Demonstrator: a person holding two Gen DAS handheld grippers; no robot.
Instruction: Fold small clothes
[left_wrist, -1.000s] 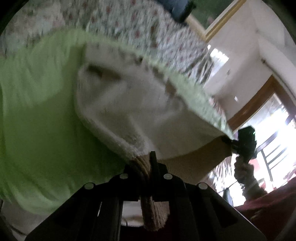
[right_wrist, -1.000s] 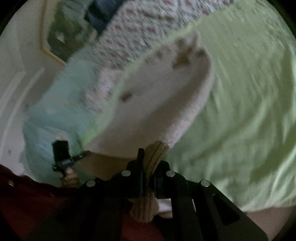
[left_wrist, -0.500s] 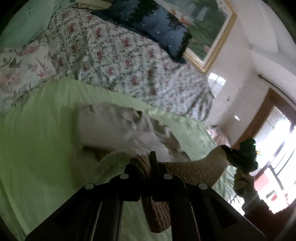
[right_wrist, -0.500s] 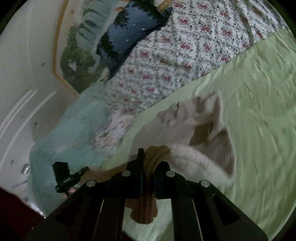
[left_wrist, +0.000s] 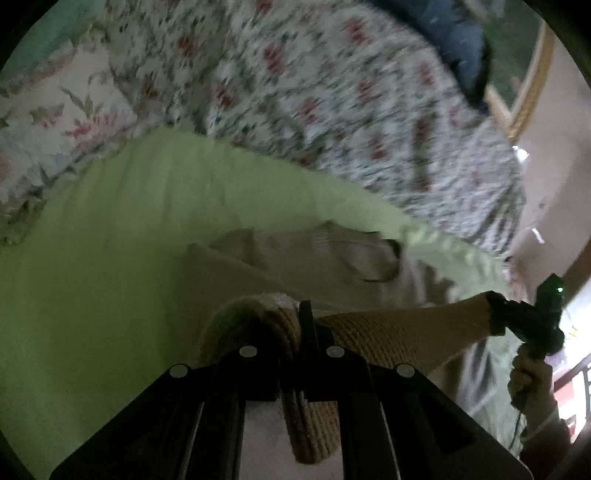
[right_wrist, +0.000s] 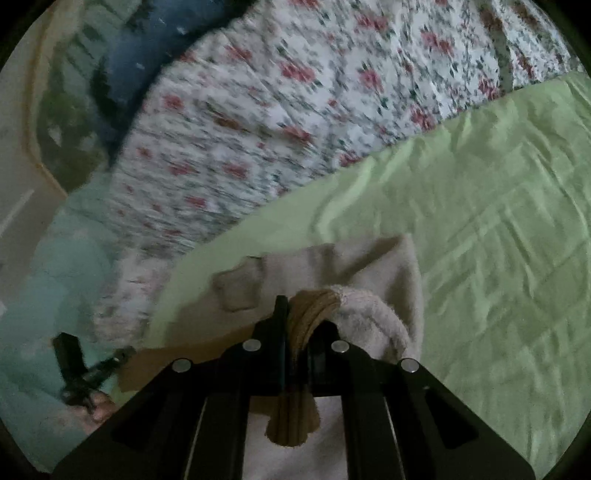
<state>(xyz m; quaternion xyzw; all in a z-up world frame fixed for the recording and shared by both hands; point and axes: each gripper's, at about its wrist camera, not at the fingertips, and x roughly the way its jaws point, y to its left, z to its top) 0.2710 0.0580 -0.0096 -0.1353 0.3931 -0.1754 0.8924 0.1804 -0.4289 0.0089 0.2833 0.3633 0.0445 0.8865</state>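
A green sheet (right_wrist: 480, 221) covers the bed beside a floral quilt (left_wrist: 332, 110); no writing is readable. On the sheet lies a beige sweater (left_wrist: 314, 254), its ribbed hem pinched by the left gripper (left_wrist: 306, 321) and the right gripper (right_wrist: 286, 314).

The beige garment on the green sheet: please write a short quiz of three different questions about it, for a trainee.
1. True or false: both the left gripper and the right gripper are shut on the tan ribbed hem of the beige garment.
2. Multiple choice: the far part of the garment lies on (A) a wooden floor, (B) the green sheet, (C) the blue pillow.
3. Fill in: beyond the green sheet lies a quilt with a ______ print.

Key: 1 true; 2 B; 3 floral.
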